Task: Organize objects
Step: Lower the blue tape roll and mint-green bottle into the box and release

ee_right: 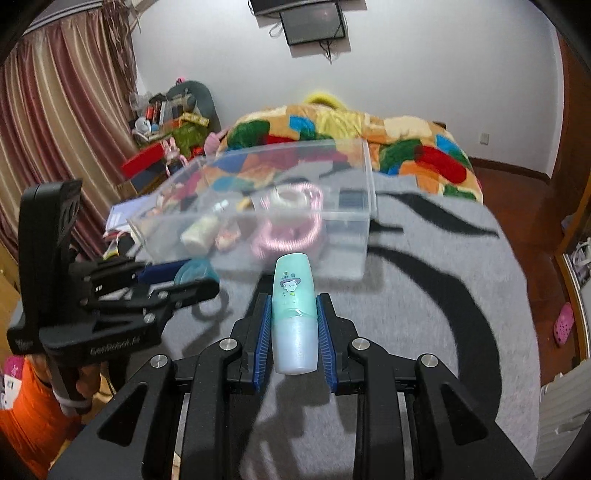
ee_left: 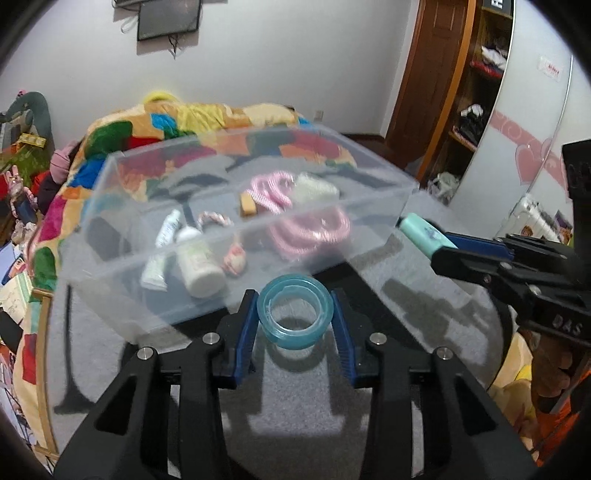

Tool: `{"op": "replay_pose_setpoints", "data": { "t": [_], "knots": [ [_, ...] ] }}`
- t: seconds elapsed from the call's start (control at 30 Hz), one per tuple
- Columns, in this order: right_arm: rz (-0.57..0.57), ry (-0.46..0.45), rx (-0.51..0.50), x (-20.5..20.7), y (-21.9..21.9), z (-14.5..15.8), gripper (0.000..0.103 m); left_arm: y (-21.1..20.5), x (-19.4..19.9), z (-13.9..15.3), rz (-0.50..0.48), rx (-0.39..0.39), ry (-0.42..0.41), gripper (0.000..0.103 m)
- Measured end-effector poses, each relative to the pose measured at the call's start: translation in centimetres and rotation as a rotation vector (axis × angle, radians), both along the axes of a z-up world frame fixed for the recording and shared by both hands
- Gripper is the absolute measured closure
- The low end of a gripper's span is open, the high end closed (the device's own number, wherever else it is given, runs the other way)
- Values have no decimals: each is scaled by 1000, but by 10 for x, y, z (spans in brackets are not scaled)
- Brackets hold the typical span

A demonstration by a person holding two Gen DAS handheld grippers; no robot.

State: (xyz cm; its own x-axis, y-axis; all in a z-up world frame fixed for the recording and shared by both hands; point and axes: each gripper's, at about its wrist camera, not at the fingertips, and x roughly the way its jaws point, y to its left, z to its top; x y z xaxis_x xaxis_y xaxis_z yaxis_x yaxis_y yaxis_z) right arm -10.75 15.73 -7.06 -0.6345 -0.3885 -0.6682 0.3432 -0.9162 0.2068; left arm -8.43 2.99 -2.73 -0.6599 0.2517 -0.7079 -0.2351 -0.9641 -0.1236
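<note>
Grey blanket with black curved stripes (ee_right: 424,295) spread over bed. Patchwork quilt in orange, yellow, green, red, blue (ee_right: 369,136) bunched at far end of bed. Dark framed panel (ee_right: 314,24) mounted high on white wall (ee_right: 424,66), cable dangling below. Pink-and-cream striped curtain (ee_right: 55,129) at left. Cluttered pile of toys and boxes (ee_right: 166,122) beside curtain. Brown wooden door (ee_left: 436,70) at right, open shelving with folded clothes (ee_left: 476,92) beside it. Pink perforated clog (ee_right: 564,326) on wooden floor.

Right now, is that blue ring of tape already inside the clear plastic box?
No, the tape ring is held between the left gripper fingers, outside the near wall of the box.
</note>
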Motion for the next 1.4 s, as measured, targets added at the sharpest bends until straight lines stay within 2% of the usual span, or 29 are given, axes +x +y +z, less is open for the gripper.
{"op": "replay_pose_setpoints", "data": {
  "t": [0.23, 0.4, 0.67, 0.9, 1.13, 1.2, 1.4],
  "knots": [
    [-12, 71, -32, -24, -16, 29, 81, -20, 2, 38, 60, 12, 114, 64],
    [-16, 90, -22, -49, -35, 39, 81, -36, -10, 51, 100, 21, 138, 64],
    [-12, 17, 27, -86, -61, 21, 81, -55, -41, 38, 153, 21, 89, 64],
    [7, -33, 68, -98, -68, -3, 81, -61, -58, 17, 162, 31, 21, 64],
    [48, -72, 58, -100, -71, -6, 79, -54, -54, 18, 157, 8, 28, 63],
    [52, -73, 53, -98, -69, -4, 74, -55, -52, 21, 160, 9, 36, 63],
    [68, -14, 47, -78, -65, 13, 68, -59, -34, 37, 175, 12, 98, 60]
  ]
}}
